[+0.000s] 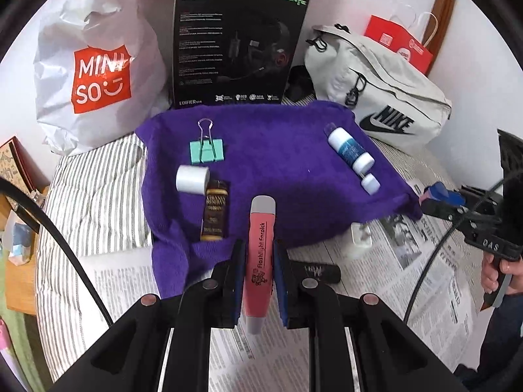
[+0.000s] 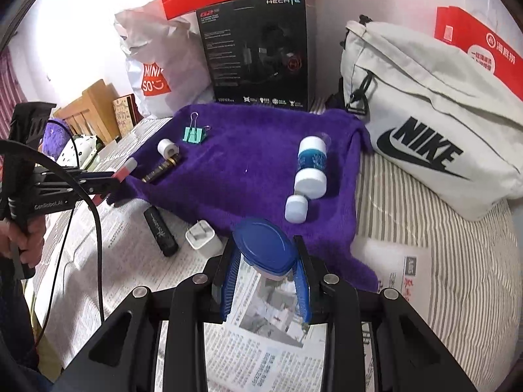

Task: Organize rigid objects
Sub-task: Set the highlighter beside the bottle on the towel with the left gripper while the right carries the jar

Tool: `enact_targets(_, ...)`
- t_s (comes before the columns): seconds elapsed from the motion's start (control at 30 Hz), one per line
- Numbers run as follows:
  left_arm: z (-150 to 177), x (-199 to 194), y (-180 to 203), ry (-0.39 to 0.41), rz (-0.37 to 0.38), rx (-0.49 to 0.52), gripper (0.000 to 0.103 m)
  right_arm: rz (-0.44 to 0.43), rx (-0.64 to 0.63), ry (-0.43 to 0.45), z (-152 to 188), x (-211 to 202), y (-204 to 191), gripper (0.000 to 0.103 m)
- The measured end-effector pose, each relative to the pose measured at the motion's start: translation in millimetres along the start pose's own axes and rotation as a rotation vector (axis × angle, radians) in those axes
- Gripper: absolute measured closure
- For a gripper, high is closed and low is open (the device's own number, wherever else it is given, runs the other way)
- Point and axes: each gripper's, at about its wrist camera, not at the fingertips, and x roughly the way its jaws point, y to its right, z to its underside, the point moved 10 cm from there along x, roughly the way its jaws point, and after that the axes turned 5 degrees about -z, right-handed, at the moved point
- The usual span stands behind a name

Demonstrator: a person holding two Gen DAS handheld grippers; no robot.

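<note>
My left gripper point(image 1: 259, 261) is shut on a pink flashlight earpick point(image 1: 260, 254), held lengthwise over the near edge of the purple towel point(image 1: 278, 163). My right gripper point(image 2: 264, 258) is shut on a blue-lidded container point(image 2: 263, 250) above the newspaper point(image 2: 268, 320). On the towel lie a green binder clip point(image 1: 206, 150), a white roll point(image 1: 192, 179), a dark gold-printed stick point(image 1: 214, 215), a blue-and-white bottle point(image 1: 350, 150) and its small white cap point(image 1: 370, 183). A black tube point(image 2: 160, 231) and a white charger plug point(image 2: 203, 237) rest on the newspaper.
A Miniso bag point(image 1: 98, 75), a black headset box point(image 1: 235, 49) and a white Nike bag point(image 1: 379, 98) stand behind the towel against the wall. Red paper bag point(image 1: 398, 45) at back right. Striped bedding point(image 2: 441, 228) lies to the right. Cables trail from both grippers.
</note>
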Motion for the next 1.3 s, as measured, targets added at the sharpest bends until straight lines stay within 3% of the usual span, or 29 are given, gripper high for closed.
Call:
enact_targets(0.73,-38.9,68.5,-3.7,-0.084,0.005,-0.024,0.087,0.005,0.01,0.003,-26.9,28.4,12.2,0.072)
enact_targets(1.3,-42.3,100.7,-7.1,-0.134,-0.028,-0.001,0.087,0.002,0.01,-0.018,-32.4,41.8,16.4,0.072)
